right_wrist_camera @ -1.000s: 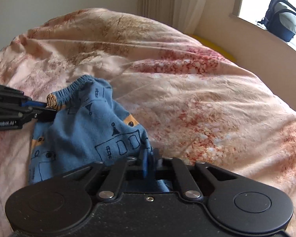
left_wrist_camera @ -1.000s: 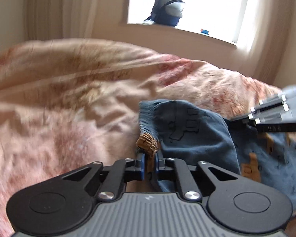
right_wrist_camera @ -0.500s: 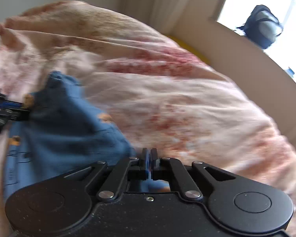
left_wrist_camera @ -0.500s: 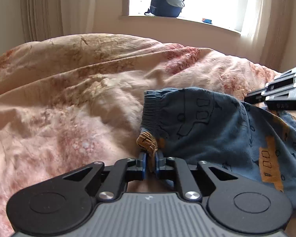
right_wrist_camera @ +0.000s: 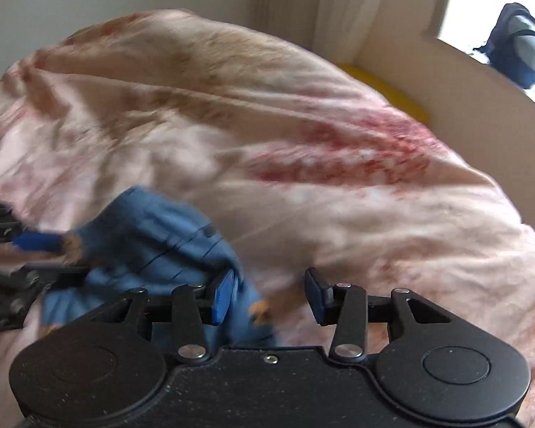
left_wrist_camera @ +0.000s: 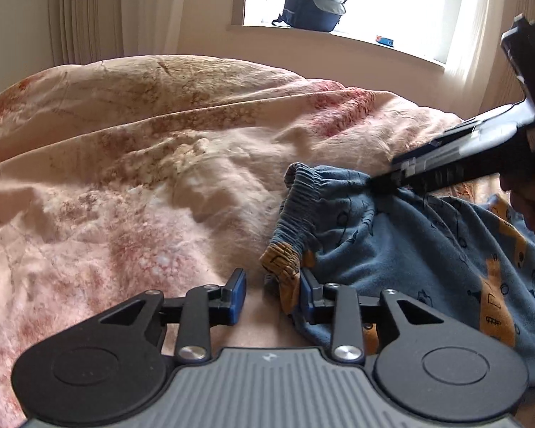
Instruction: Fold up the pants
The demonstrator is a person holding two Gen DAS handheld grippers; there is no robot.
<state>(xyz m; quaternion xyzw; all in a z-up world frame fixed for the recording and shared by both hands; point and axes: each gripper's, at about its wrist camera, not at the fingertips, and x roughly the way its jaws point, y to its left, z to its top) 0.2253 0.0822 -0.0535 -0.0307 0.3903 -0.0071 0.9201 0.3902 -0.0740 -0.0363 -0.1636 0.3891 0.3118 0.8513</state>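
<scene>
Left wrist view shows the left claw (left_wrist_camera: pixel 273 294) spread wide, its two blue pads apart, with the mustard-coloured cuff of the pants (left_wrist_camera: pixel 410 249) resting against the right-hand pad and nothing pinched between them. One pair of blue pants, printed with dark line drawings and orange patches, lies crumpled on the bed's pink and rust patterned duvet (left_wrist_camera: pixel 142 178), just ahead and to the right of that claw. From the right edge of the same view the right claw (left_wrist_camera: pixel 392 180) reaches in with its tip against the fabric near the gathered waistband. In the right wrist view, which is smeared with motion, that claw (right_wrist_camera: pixel 269 297) is also spread, two blue pads well apart, the blue cloth bunched beside its left pad and the duvet bare between them. Farther off, one dark backpack (left_wrist_camera: pixel 312 0) sits on the windowsill (left_wrist_camera: pixel 356 41), beside a single small blue and red object (left_wrist_camera: pixel 384 40).
</scene>
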